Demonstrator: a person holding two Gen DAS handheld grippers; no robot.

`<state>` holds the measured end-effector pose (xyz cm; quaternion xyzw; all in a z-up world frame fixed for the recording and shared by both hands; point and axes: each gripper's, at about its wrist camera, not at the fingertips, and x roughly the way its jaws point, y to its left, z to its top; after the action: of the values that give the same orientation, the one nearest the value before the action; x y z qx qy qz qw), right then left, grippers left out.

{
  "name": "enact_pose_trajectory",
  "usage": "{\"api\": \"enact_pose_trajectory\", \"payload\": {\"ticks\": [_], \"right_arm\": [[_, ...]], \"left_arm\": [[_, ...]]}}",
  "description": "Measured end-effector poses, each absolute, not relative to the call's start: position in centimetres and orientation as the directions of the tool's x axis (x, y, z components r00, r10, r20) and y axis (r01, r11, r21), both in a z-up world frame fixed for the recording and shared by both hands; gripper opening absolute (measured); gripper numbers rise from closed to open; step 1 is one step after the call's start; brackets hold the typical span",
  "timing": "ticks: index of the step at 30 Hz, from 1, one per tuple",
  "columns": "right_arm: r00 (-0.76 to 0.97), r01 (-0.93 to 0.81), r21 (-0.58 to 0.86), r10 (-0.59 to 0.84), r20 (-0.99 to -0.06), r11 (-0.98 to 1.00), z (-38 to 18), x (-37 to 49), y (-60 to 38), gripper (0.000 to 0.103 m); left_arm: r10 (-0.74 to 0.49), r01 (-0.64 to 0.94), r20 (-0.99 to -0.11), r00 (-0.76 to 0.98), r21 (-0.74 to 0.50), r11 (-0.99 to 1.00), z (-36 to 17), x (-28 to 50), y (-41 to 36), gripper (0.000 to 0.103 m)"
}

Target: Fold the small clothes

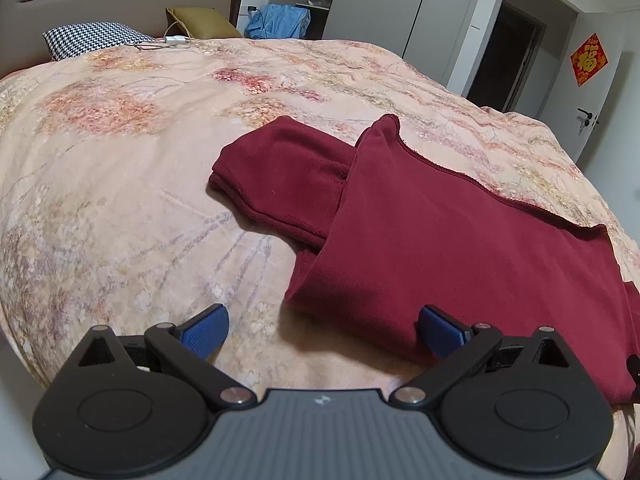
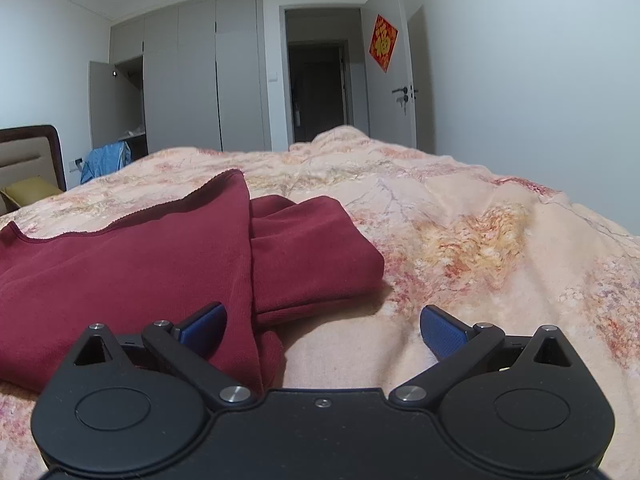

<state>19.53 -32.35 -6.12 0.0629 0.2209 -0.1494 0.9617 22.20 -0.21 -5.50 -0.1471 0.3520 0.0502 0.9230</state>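
Both tongs gape, released: left gripper [image 1: 323, 328], right gripper [image 2: 323, 330]. Red garment [image 1: 460, 240] ahead, its right edge cut off; door ornament [image 2: 383, 43] writing unreadable.

Garment [image 1: 460, 240]: matt ribbed knit cloth. Quilt [image 1: 120, 180]: soft matt printed fabric. Pads [image 1: 206, 330]: textured blue rubber-like facing.

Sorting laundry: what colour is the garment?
Dark red garment, clearest in the left wrist view.

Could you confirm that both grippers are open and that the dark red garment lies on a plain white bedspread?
Not quite: the bedspread is peach with a floral print, not plain white, as the left wrist view shows. The left gripper and right gripper are indeed open, and the dark red garment lies on it.
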Motion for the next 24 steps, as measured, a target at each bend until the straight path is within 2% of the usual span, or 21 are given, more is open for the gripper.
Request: {"api": "enact_pose_trajectory", "payload": {"ticks": [2,6,11,16,18,20,24], "right_arm": [[0.857,0.293,0.021,-0.253,-0.449,0.956,-4.8,20.0,-31.8,0.102],[0.906,0.201,-0.037,-0.2,-0.373,0.979,-2.7,20.4,-29.1,0.102],[0.909,0.042,-0.061,-0.063,-0.411,0.997,-2.6,22.6,-24.6,0.102],[0.925,-0.102,-0.084,0.063,-0.374,0.991,-2.3,22.5,-20.5,0.102],[0.916,-0.118,-0.143,0.052,-0.398,0.983,-3.0,22.9,-19.3,0.102],[0.885,-0.121,-0.166,0.03,-0.465,0.979,-4.4,23.8,-18.6,0.102],[0.877,-0.118,-0.064,0.074,-0.475,0.991,-5.4,24.2,-19.7,0.103]], "left_arm": [[-0.019,-0.196,-0.668,0.744,-0.244,0.95,-5.4,22.3,-0.1,0.103],[-0.027,-0.197,-0.668,0.743,-0.257,0.946,-5.4,22.1,0.3,0.103],[-0.033,-0.198,-0.671,0.741,-0.266,0.943,-5.4,21.9,0.5,0.103],[-0.07,-0.2,-0.646,0.76,-0.335,0.92,-5.5,21.4,1.7,0.103],[-0.086,-0.208,-0.629,0.773,-0.379,0.902,-5.5,21.1,2.4,0.103],[-0.107,-0.206,-0.613,0.783,-0.418,0.885,-5.5,20.9,3.0,0.103],[-0.135,-0.193,-0.596,0.791,-0.453,0.87,-5.6,20.6,3.4,0.103]]}}
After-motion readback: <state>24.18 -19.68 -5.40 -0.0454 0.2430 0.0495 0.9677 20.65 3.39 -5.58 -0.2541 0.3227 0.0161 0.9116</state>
